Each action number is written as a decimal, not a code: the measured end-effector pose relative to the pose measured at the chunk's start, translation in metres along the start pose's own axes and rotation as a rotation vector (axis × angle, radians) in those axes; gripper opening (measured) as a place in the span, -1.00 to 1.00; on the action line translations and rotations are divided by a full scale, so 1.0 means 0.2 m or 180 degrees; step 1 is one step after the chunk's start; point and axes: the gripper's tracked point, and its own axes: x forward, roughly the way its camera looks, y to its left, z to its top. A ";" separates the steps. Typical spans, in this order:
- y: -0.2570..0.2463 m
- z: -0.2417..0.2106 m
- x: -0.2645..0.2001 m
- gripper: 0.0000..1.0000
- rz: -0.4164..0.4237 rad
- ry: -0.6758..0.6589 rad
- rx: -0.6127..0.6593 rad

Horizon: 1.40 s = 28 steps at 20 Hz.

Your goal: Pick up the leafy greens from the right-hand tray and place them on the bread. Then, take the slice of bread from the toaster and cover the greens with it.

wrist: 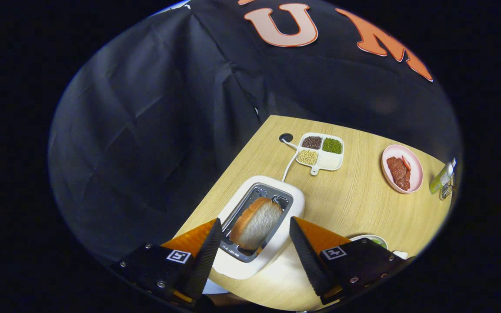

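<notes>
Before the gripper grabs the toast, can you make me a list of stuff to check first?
1. Gripper open wide enough: ok, its fingers stand apart on either side of the bread.
2. Slice of bread sticking up out of the toaster: ok, its top half stands above the slot.
3. Bread lined up between the fingers: ok, it sits just ahead, in the gap.
4. Fingers touching the bread yet: not ok, both are off it.
5. Greens already laid on the other bread: cannot tell, only a bit of green shows in a dish behind the right finger.
6. Cord out of the way: ok, it runs off behind the toaster.
</notes>
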 end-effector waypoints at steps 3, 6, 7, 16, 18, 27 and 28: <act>0.02 0.01 0.06 0.78 -0.0059 0.0104 -0.0032; 0.05 -0.02 0.13 0.64 -0.0072 0.0254 -0.0033; 0.06 -0.03 0.15 0.59 -0.0068 0.0291 -0.0018; 0.00 -0.04 0.24 -0.13 -0.0114 0.0325 0.0205; -0.03 -0.02 0.20 -0.36 -0.0177 0.0245 0.0170; -0.05 0.05 -0.08 -0.80 0.0104 -0.0230 0.0265; -0.05 0.06 -0.13 -0.80 0.0154 -0.0290 0.0281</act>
